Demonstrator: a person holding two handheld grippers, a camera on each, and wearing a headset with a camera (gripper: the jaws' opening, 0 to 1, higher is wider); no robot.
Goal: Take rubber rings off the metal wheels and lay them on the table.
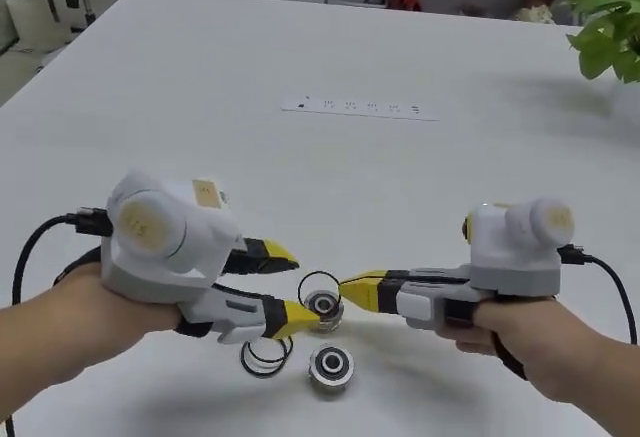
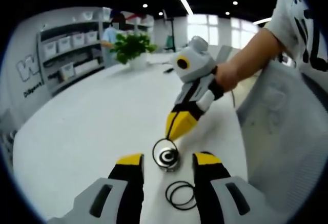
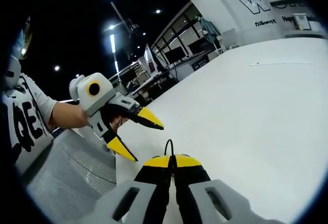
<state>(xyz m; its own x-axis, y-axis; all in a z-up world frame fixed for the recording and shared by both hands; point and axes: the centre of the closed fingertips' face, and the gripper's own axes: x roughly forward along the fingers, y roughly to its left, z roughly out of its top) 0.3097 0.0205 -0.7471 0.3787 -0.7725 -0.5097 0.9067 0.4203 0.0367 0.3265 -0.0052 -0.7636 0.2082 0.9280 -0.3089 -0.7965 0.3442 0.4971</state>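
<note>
We've got R tongs just right of wheel, pinched on ring standing over it. L tongs gape just left, equally near.

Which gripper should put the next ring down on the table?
Right, most likely. The right gripper has its jaws shut on a ring just above the wheel, so it only needs to move aside and let go. The left gripper has its jaws open either side of that wheel and holds no ring.
</note>
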